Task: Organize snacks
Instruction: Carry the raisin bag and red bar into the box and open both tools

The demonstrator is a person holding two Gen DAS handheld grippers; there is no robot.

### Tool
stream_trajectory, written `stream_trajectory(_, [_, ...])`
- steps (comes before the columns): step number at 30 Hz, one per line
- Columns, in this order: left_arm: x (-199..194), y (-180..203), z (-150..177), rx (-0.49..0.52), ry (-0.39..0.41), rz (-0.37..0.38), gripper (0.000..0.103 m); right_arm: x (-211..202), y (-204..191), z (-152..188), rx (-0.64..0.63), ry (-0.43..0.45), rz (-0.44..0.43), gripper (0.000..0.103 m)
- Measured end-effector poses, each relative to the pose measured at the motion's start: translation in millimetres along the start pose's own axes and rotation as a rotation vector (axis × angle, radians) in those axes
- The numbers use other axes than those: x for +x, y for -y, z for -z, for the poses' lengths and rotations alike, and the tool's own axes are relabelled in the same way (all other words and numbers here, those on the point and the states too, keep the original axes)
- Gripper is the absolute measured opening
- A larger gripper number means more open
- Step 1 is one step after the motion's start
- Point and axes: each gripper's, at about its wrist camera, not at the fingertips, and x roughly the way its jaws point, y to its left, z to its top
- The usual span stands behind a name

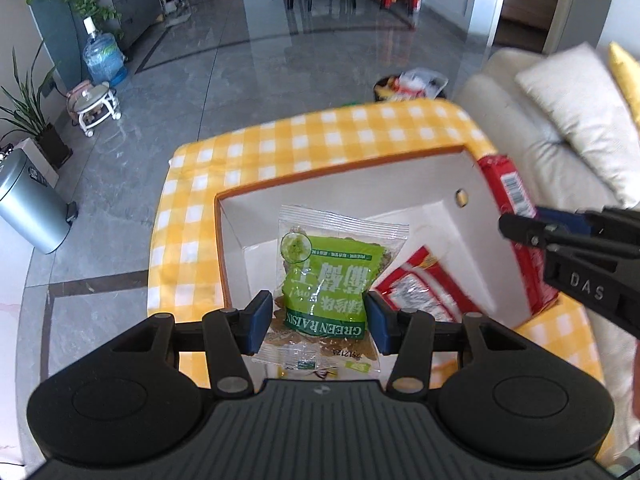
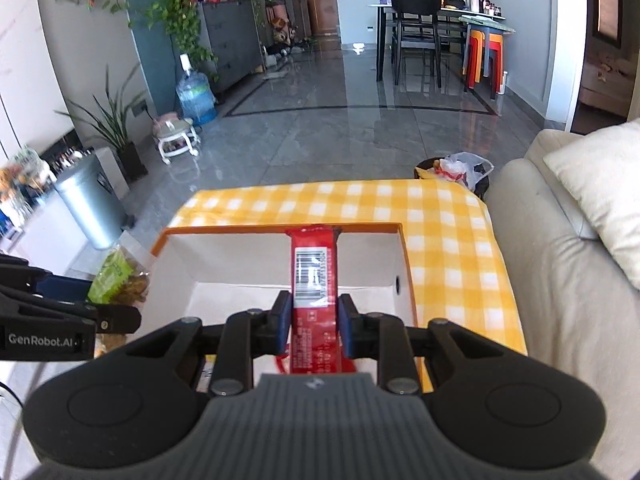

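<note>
Over white box (image 1: 352,188) we hold both snacks for dropping: left gripper (image 1: 316,320) pinching green raisin packet (image 1: 328,280), right gripper (image 2: 314,322) clamping red bar (image 2: 314,276) (box already holds a red packet (image 1: 420,288)).

Glossy grey tiled floor (image 2: 320,120) reflects daylight. Beyond it stand a dark dining table (image 2: 424,12) and chairs; left of that, a grey cabinet (image 2: 232,44) with trailing plants. A cream sofa (image 2: 560,280) lies right.

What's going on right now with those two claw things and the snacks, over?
Left gripper holds raisin bag over box. Right gripper holds red snack pack. Another red pack in box. Nothing blocking.
</note>
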Motion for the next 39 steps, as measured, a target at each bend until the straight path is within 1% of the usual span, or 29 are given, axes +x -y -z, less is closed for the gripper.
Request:
stream_trajectory(6, [40.4, 2.8, -5.0, 0.015, -0.096, -0.010, 0.057, 47.4, 1.2, -9.8, -0.059, -0.083, 0.041, 0.021])
stream_trajectory(12, [65.1, 4.4, -3.6, 0.025, -0.151, -0.009, 0.057, 83.3, -5.6, -7.9, -0.105, -0.159, 0.049, 0.021])
stream_trajectory(23, [91.0, 8.8, 0.1, 0.043, -0.196, 0.005, 0.057, 118.2, -12.3, 3.2, -0.162, -0.252, 0.064, 0.021])
stream_trajectory(39, [115.6, 11.3, 3.2, 0.055, -0.240, -0.001, 0.057, 146.4, -13.0, 21.8, -0.202, -0.332, 0.074, 0.021])
